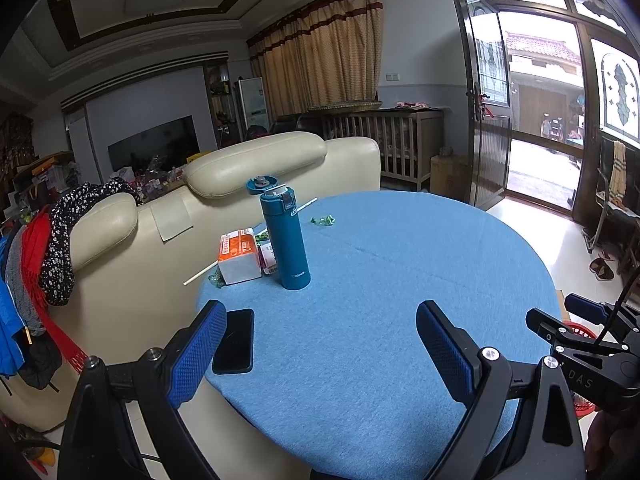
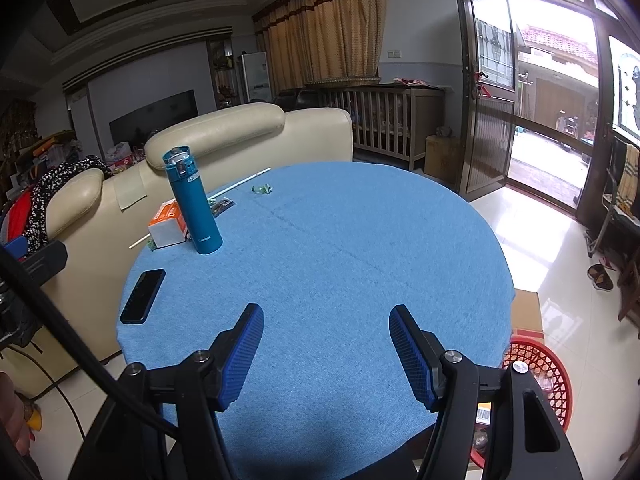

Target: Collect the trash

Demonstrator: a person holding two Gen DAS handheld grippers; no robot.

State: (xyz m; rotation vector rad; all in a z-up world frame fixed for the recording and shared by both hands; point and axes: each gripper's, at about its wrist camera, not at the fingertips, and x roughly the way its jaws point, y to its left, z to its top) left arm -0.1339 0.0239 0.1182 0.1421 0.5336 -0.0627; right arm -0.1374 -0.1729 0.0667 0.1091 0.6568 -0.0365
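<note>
A round table with a blue cloth (image 1: 400, 280) (image 2: 340, 260) holds the trash at its far left: a green candy wrapper (image 1: 322, 220) (image 2: 262, 189), a white straw (image 1: 200, 276) (image 2: 240, 183), another green wrapper (image 1: 216, 280) by the edge, and small packets (image 2: 222, 206) behind the flask. My left gripper (image 1: 320, 352) is open and empty above the near table edge. My right gripper (image 2: 326, 354) is open and empty above the near edge; it also shows in the left wrist view (image 1: 568, 320). A red mesh basket (image 2: 536, 376) stands on the floor at the right.
A teal flask (image 1: 286, 240) (image 2: 192, 208) stands upright with its lid open. An orange-and-white tissue pack (image 1: 240, 258) (image 2: 168, 224) lies beside it. A black phone (image 1: 235, 340) (image 2: 143, 296) lies at the left edge. A cream sofa (image 1: 160, 240) backs the table. A cardboard box (image 2: 528, 312) sits by the basket.
</note>
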